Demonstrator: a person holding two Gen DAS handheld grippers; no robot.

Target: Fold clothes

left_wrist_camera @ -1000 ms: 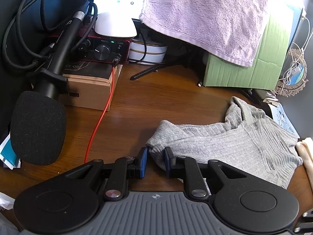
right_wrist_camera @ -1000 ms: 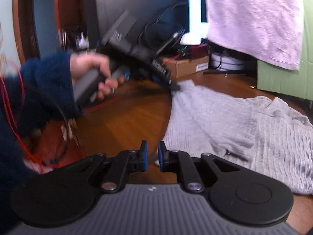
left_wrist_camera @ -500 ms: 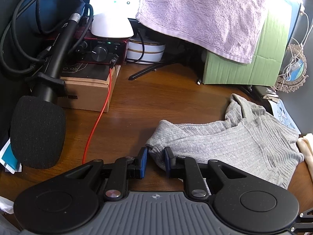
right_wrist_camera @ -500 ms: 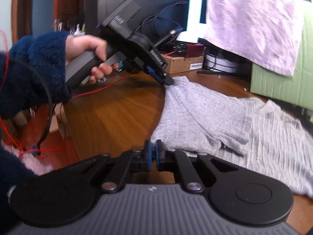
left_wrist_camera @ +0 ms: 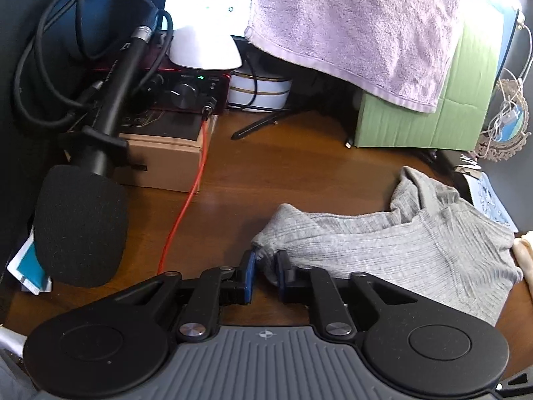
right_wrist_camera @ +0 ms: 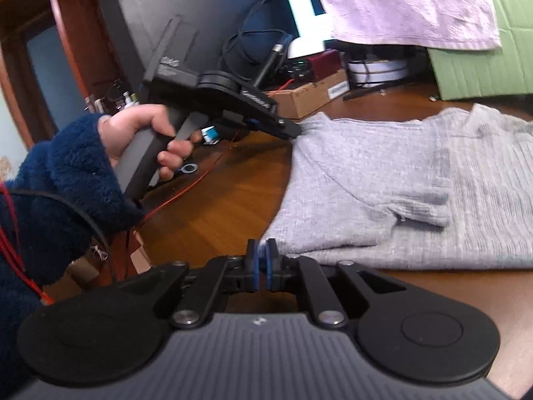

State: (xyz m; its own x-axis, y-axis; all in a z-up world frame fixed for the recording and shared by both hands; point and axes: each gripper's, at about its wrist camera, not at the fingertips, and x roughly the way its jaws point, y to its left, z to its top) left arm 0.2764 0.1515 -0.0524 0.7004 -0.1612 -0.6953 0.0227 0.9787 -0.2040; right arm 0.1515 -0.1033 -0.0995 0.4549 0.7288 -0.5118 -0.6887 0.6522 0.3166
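A brown wooden desk holds a microphone, a cardboard box and a green box draped with a pink towel. The grey top lies on the desk. The left gripper pinches one corner and the right gripper is clamped on the near edge.

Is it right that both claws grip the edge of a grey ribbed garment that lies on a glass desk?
Not quite: the desk is brown wood, not glass, as the left wrist view shows. The left claw and the right claw do grip the edge of the grey ribbed garment.
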